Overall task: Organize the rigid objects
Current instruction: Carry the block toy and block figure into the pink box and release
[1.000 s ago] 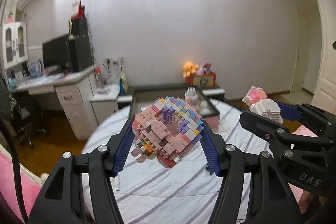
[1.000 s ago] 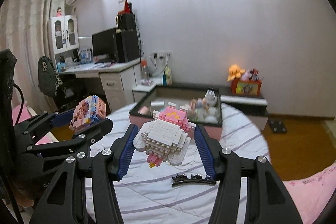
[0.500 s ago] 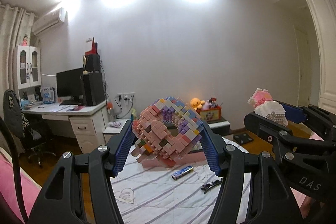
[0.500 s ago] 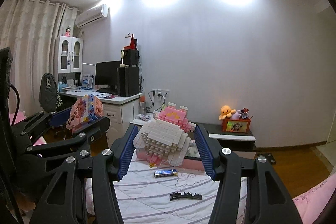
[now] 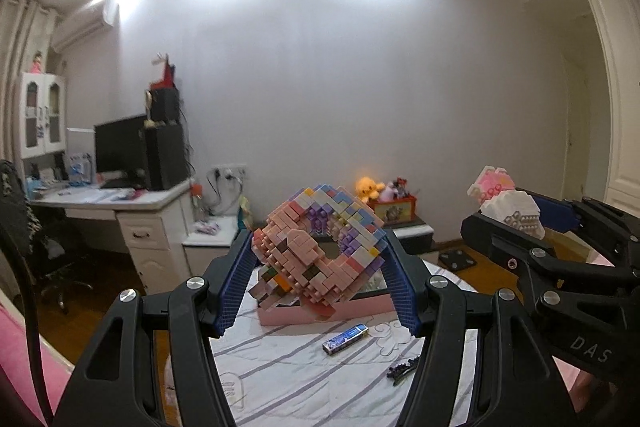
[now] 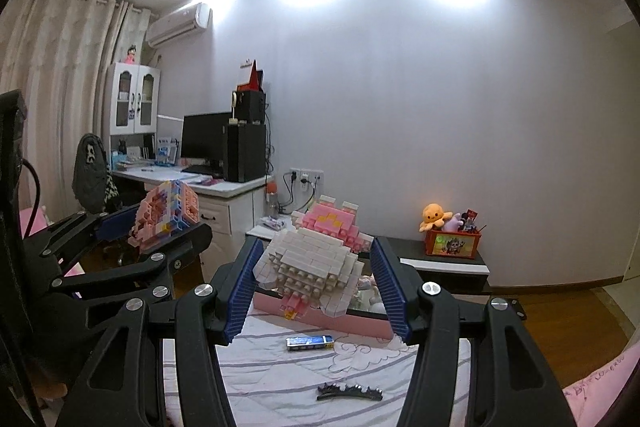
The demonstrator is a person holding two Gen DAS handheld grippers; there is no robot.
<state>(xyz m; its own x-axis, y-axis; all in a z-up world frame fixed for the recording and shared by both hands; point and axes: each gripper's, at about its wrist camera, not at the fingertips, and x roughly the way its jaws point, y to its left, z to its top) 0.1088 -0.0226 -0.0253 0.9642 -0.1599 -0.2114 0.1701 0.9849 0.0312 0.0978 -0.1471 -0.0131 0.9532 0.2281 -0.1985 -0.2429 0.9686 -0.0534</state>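
My left gripper [image 5: 318, 281] is shut on a pink and pastel brick model [image 5: 316, 247] and holds it in the air above the table. It also shows in the right wrist view [image 6: 168, 219] at the left. My right gripper [image 6: 314, 285] is shut on a white and pink brick model [image 6: 316, 255], also held in the air; it shows in the left wrist view [image 5: 508, 203] at the right. A pink box [image 6: 360, 325] with small figures inside stands on the table behind both models.
A round table with a striped cloth [image 6: 280, 379] lies below. On it are a small blue packet [image 6: 310, 343] and a black hair clip [image 6: 350, 393]. A desk with a monitor [image 6: 200, 143] stands at the left, a low shelf with toys [image 6: 452, 239] at the back.
Both grippers have tilted up and drawn back with their models. The views now show more wall and ceiling, and the packet and hair clip have come into sight on the table.
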